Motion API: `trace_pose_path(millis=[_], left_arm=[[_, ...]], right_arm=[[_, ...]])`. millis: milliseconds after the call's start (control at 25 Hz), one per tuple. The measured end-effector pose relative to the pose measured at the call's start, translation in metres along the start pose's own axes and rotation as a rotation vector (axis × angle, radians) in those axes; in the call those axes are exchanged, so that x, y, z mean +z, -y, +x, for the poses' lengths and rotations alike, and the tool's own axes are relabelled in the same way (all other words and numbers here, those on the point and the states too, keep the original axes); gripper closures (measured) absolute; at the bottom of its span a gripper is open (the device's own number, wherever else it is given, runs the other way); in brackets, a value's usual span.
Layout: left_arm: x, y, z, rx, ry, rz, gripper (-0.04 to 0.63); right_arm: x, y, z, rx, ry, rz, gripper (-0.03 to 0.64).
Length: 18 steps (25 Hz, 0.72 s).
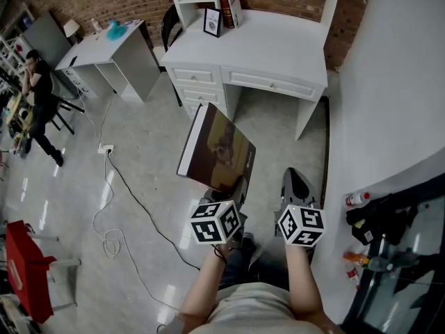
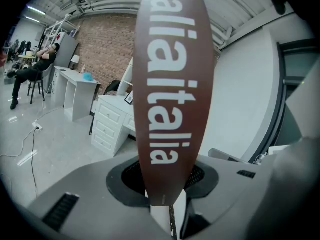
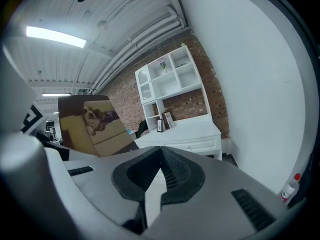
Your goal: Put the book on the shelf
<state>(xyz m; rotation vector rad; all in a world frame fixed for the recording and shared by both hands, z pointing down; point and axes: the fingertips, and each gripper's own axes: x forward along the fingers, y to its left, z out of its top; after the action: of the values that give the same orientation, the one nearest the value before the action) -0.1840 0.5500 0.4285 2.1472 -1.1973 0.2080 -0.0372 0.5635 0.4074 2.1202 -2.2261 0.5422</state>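
A large brown book [image 1: 219,150], with a dog on a sofa on its cover, is held tilted above the floor. My left gripper [image 1: 236,190] is shut on its lower edge. In the left gripper view the brown spine [image 2: 167,84] with white lettering rises from between the jaws of this gripper [image 2: 167,199]. My right gripper [image 1: 297,181] hovers beside it, shut and empty; in its own view this gripper [image 3: 160,156] shows its pads meeting. Ahead stands a white desk [image 1: 278,51] with a white shelf unit [image 3: 170,79] on top.
On the desk stand upright books [image 1: 231,7] and a small picture frame [image 1: 213,21]. A cable and power strip [image 1: 106,148] lie on the floor at left. A person [image 1: 38,96] sits far left by another white desk [image 1: 111,47]. A white wall [image 1: 389,103] curves along the right.
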Motion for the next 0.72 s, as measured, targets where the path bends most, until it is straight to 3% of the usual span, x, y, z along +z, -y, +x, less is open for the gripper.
trace_pose_path(millis=[280,720], left_arm=[[0.022,-0.021,0.021,-0.011,-0.001,-0.016,0.446],[0.04,-0.033,0.068,-0.012,-0.028,-0.033,0.446]], right_arm=[[0.006,-0.012,0.033,0.003,-0.008,-0.012,0.6],[0.014,0.005,0.08,-0.019,-0.03,-0.034,0.6]])
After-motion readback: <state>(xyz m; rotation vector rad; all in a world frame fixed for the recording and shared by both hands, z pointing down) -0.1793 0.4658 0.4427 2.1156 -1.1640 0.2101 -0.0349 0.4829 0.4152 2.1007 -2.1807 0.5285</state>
